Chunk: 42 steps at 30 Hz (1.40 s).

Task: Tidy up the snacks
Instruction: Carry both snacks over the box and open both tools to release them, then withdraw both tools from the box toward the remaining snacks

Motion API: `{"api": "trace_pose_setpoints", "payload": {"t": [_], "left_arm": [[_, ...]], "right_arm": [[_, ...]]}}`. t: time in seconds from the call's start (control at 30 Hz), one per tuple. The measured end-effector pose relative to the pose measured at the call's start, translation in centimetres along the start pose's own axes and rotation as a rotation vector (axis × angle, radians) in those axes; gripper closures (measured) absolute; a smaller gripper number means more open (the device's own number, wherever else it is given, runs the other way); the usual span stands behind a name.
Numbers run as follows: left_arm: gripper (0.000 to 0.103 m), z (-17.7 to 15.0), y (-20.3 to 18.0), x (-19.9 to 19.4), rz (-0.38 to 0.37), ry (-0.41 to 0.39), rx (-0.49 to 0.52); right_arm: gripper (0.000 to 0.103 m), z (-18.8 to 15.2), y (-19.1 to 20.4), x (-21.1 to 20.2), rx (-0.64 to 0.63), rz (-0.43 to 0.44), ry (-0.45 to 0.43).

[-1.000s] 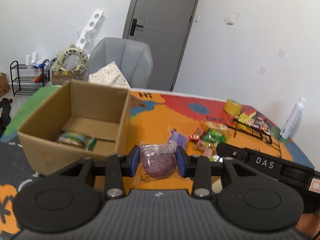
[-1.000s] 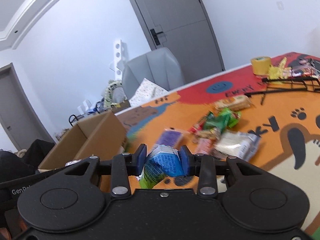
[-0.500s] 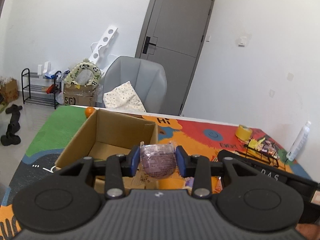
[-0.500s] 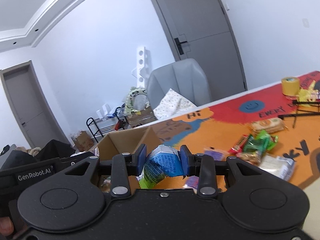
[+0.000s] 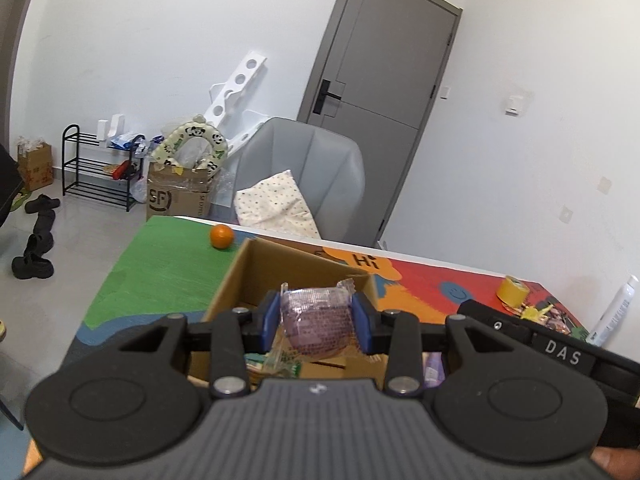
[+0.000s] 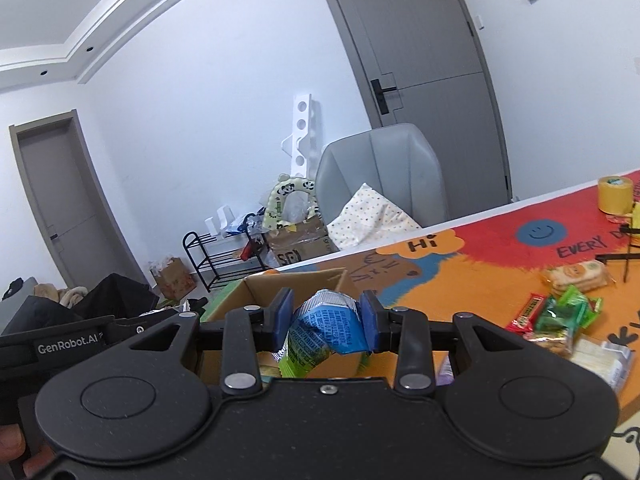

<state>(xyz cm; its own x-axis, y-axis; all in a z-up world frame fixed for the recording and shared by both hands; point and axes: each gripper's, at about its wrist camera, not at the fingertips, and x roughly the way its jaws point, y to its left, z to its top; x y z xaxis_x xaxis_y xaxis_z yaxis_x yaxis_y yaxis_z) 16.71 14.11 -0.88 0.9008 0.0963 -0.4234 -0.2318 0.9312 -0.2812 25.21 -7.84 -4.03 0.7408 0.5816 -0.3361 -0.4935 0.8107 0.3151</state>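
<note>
Over the box (image 5: 304, 276), beside an orange (image 5: 221, 237): left gripper (image 5: 316, 322) clamped on purple pack (image 5: 318, 326); right gripper (image 6: 326, 326) clamped on crumpled blue-green pack (image 6: 326, 330). Loose snacks (image 6: 560, 316) right; box contents mostly hidden.

Glossy crinkled plastic wrappers (image 5: 316, 320) (image 6: 328, 328), matt brown cardboard box (image 5: 296, 268), seemingly matt printed tablecloth (image 6: 480, 280).

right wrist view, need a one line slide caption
Right tongs shut on a blue snack packet above the cardboard box.
</note>
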Motion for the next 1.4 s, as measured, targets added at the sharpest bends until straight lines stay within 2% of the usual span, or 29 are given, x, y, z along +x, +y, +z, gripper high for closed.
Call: {"api": "trace_pose_setpoints", "payload": {"t": [0.33,0.5,0.57,0.7,0.87,0.93,1.03,1.1,1.2,1.3,1.4], "left_arm": [[0.065,0.8,4.1,1.7,0.018,0.026,-0.060],[0.065,1.0,4.3,3.3,0.008,0.053,-0.056],[0.060,1.1,4.1,3.6,0.013,0.055,-0.044],[0.057,0.9,4.1,3.1,0.002,0.056,-0.053],[0.044,0.9,4.8,2.6,0.021,0.063,-0.056],[0.038,0.7,5.0,2.4,0.037,0.070,-0.060],[0.027,0.5,5.3,2.0,0.058,0.071,-0.067],[0.022,0.3,5.3,1.8,0.067,0.076,-0.070],[0.013,0.2,5.3,1.8,0.080,0.098,-0.088],[0.010,0.1,4.9,1.6,0.086,0.117,-0.107],[0.010,0.0,4.1,1.4,0.088,0.124,-0.089]], "right_arm": [[0.068,0.2,2.5,2.1,-0.026,0.019,0.033],[0.068,0.4,3.5,2.4,-0.036,0.022,0.036],[0.068,0.4,3.8,2.5,-0.041,0.025,0.038],[0.068,0.4,4.1,3.0,-0.030,0.028,0.050],[0.067,0.1,4.1,3.7,0.005,0.059,0.082],[0.061,0.0,4.0,4.2,0.024,0.076,0.095],[0.058,-0.2,4.0,4.2,0.033,0.075,0.106],[0.045,-0.4,3.9,3.7,0.035,0.078,0.107],[0.033,-0.6,3.5,2.7,0.049,0.074,0.102],[0.016,-0.5,3.3,1.7,0.036,0.037,0.088],[0.006,-0.5,2.4,0.6,0.042,0.008,0.074]]}}
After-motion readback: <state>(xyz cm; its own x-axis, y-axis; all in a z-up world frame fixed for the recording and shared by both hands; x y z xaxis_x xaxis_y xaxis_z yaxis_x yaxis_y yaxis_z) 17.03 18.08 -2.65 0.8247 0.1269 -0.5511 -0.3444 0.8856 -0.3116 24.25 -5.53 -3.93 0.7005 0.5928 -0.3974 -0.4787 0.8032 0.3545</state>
